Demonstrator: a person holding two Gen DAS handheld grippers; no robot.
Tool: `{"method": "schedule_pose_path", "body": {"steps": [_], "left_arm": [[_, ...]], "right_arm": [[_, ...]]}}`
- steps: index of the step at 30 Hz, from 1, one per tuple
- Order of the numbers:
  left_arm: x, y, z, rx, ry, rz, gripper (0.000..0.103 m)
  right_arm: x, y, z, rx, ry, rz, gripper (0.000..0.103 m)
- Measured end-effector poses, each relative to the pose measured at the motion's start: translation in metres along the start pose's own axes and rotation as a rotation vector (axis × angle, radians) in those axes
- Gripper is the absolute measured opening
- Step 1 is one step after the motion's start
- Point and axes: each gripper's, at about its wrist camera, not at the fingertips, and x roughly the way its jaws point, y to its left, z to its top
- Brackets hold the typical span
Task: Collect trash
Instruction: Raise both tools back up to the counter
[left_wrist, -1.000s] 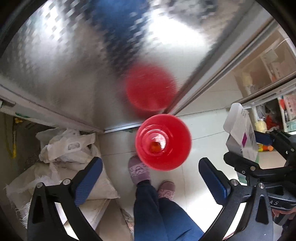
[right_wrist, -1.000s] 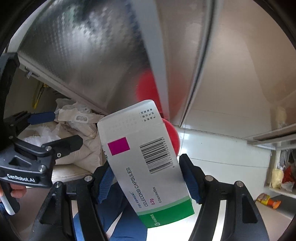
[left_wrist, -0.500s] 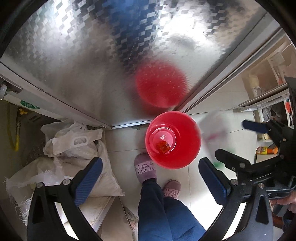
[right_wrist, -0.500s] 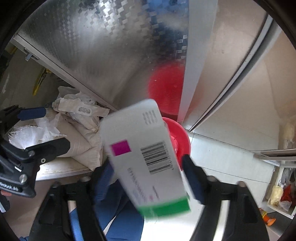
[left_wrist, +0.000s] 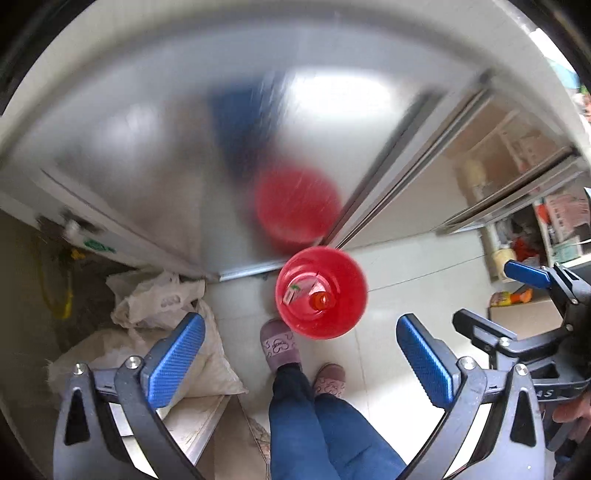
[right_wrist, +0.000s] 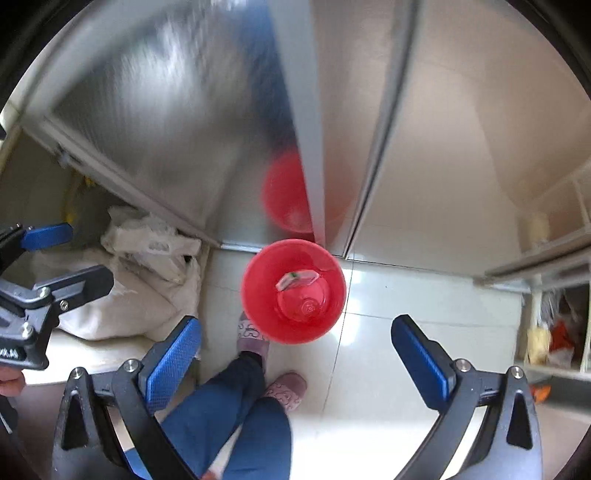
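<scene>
A red bin (left_wrist: 345, 314) (right_wrist: 264, 314) stands on the tiled floor far below both grippers. Inside it lies a white medicine box with a green end (left_wrist: 297, 290) (right_wrist: 295, 277), beside a clear piece of plastic trash (right_wrist: 304, 304) with an orange bit (left_wrist: 319, 301). My left gripper (left_wrist: 299, 325) (right_wrist: 70, 254) is open with nothing between its blue pads. My right gripper (right_wrist: 295, 325) (left_wrist: 491, 295) points down over the bin; its jaws are opening wide and nothing is between them.
A shiny metal panel (left_wrist: 166, 147) rises behind the bin and mirrors it. White sacks (right_wrist: 122, 295) lie at the left. A person's blue-trousered legs (left_wrist: 314, 424) and slippers (left_wrist: 277, 347) stand just in front of the bin. Cluttered shelves (left_wrist: 535, 229) are at the right.
The white box left my right gripper and dropped into the red bin. The right jaws spread wider. Both grippers rose, so the bin looks smaller.
</scene>
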Motion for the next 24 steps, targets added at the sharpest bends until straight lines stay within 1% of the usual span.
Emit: {"method": "schedule_pose_path", "body": {"steps": [4, 8, 12, 14, 18, 22, 24], "left_arm": [[-0.069, -0.014, 0.008, 0.058, -0.062, -0.045, 0.103], [-0.139, -0.025, 0.011, 0.079, -0.158, -0.053, 0.103], [-0.194, -0.038, 0.014, 0.110, -0.215, -0.045, 0.103], [-0.215, -0.041, 0.015, 0.098, -0.237, -0.047, 0.103], [-0.250, -0.046, 0.017, 0.071, -0.286, -0.075, 0.103], [-0.279, -0.051, 0.020, 0.083, -0.330, -0.039, 0.103], [-0.293, -0.043, 0.022, 0.075, -0.350, -0.036, 0.103]], "right_arm": [[-0.076, -0.001, 0.003, 0.047, -0.061, -0.033, 0.103], [-0.145, 0.007, 0.004, 0.099, -0.127, -0.066, 0.103], [-0.203, 0.016, 0.004, 0.132, -0.200, -0.074, 0.103], [-0.228, 0.021, 0.005, 0.133, -0.233, -0.085, 0.103], [-0.268, 0.030, 0.006, 0.116, -0.292, -0.077, 0.103], [-0.294, 0.037, 0.014, 0.091, -0.359, -0.081, 0.103], [-0.303, 0.040, 0.021, 0.086, -0.383, -0.071, 0.103]]}}
